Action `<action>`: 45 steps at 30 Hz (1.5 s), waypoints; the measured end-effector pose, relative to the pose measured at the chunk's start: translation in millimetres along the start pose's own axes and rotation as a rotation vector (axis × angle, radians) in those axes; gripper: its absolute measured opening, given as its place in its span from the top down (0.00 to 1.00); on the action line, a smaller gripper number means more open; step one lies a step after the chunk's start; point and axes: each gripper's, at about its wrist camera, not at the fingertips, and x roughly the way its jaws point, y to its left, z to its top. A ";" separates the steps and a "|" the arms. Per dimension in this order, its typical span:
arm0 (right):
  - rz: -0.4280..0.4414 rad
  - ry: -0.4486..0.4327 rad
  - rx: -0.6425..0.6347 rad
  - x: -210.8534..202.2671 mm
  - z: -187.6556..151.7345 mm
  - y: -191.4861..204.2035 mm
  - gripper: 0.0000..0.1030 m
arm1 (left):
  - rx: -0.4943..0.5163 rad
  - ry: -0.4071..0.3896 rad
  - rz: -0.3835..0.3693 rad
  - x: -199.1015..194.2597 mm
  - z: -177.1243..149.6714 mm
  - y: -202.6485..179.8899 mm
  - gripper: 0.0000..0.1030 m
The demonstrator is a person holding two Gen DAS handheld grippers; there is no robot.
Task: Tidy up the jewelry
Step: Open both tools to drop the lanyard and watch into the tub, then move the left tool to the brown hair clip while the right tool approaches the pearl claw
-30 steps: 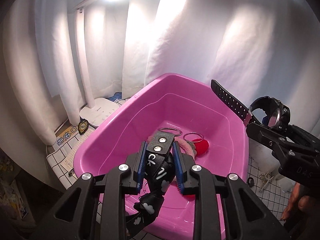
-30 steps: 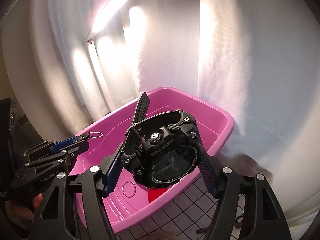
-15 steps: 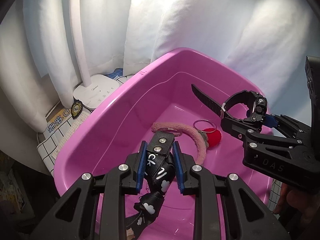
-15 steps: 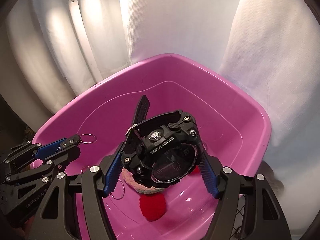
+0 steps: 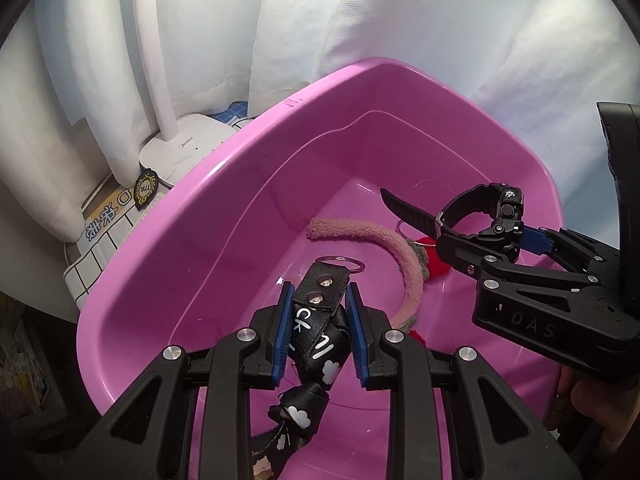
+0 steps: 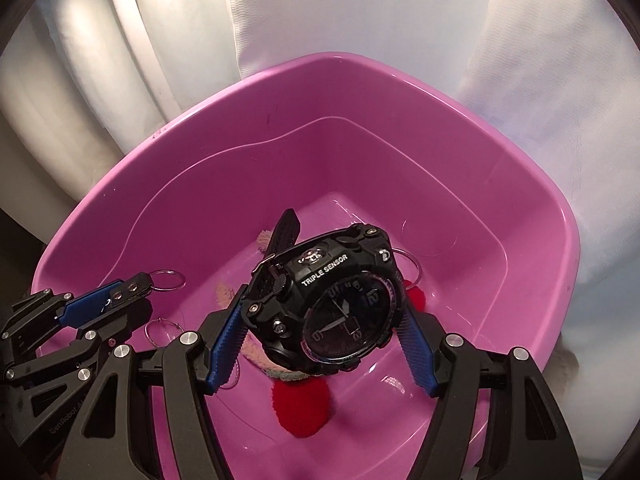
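Note:
My left gripper (image 5: 320,332) is shut on a black strap keychain (image 5: 320,304) with white lettering, two rivets and a metal ring, held low over the inside of a pink plastic basin (image 5: 208,208). The strap's tail hangs down between the fingers. My right gripper (image 6: 320,320) is shut on a chunky black wristwatch (image 6: 340,304), its band end sticking up, also above the basin (image 6: 520,208). Each gripper shows in the other's view: the right gripper (image 5: 492,232) with the watch (image 5: 480,208), the left gripper (image 6: 116,292) at lower left. A pink fuzzy headband (image 5: 400,248) with red pompoms (image 6: 304,408) lies on the basin floor.
A white desk lamp base (image 5: 188,148) and its stem stand left of the basin on a white grid-pattern cloth (image 5: 96,264). White curtains hang close behind. Thin wire hoops (image 6: 160,332) lie in the basin. A person's hand (image 5: 592,404) holds the right gripper at the lower right.
Both grippers have tilted downward and sunk toward the basin, carrying the keychain and the watch. The basin floor and headband now fill more of both views. Neither grip has changed.

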 end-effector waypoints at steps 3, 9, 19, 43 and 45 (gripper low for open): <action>0.006 0.027 0.003 7.7 4.0 1.7 0.35 | 0.000 0.015 0.006 1.5 1.3 -0.6 0.71; 0.003 0.053 0.005 14.8 9.6 1.8 0.35 | -0.009 -0.025 0.025 -9.5 1.0 2.3 0.31; 0.002 0.037 0.010 12.4 8.3 1.1 0.33 | 0.001 -0.010 0.023 -9.5 -4.8 1.1 0.30; 0.011 -0.007 0.013 -10.0 14.2 6.5 0.29 | -0.019 -0.108 0.029 -47.4 -16.2 14.4 0.11; 0.006 -0.012 0.009 -13.4 14.7 8.0 0.28 | -0.022 -0.118 0.026 -51.3 -17.5 17.0 0.10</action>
